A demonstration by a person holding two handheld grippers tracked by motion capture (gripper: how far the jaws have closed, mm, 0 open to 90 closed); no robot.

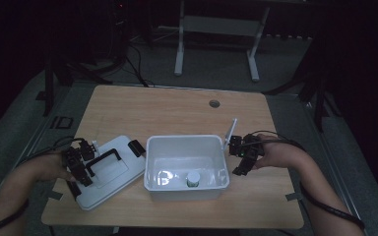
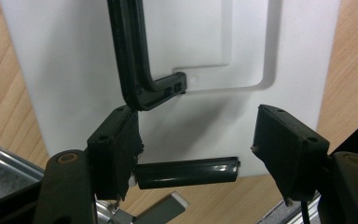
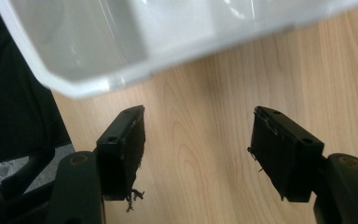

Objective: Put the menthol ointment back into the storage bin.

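1. Your left gripper (image 1: 81, 164) sits over the white lid (image 1: 109, 172), which lies flat on the wooden table (image 1: 187, 110) just to the left of the white bin (image 1: 187, 167).
2. Left gripper view: the jaws stand apart, with nothing pressed between them. The lid (image 2: 74, 70) lies straight ahead of and under the jaws.
3. The lid's black handle (image 2: 133, 56) runs up and away from your left-hand jaw; its bent end sits just above that jaw's tip. I can't tell if they touch.
4. A black latch (image 2: 186, 171) on the lid's near edge lies crosswise between the two jaws, low down. It looks touching or nearly touching the left-hand one and is clear of the right-hand one.
5. Your right gripper (image 1: 243, 155) is beside the bin's right wall, close to it. I can't tell from the high view if there's contact.
6. Right gripper view: the jaws are apart with bare table (image 3: 205, 154) between them, and nothing is gripped. The bin's rim (image 3: 135, 51) is ahead of and above the jaw tips, nearer the left-hand jaw and not touching it.
7. Inside the bin, in the high view, a small container with a white cap (image 1: 193, 178) stands near the front wall, on the side towards your right gripper.
8. The second black latch (image 1: 136, 146) shows on the lid's far edge, next to the bin's left corner.
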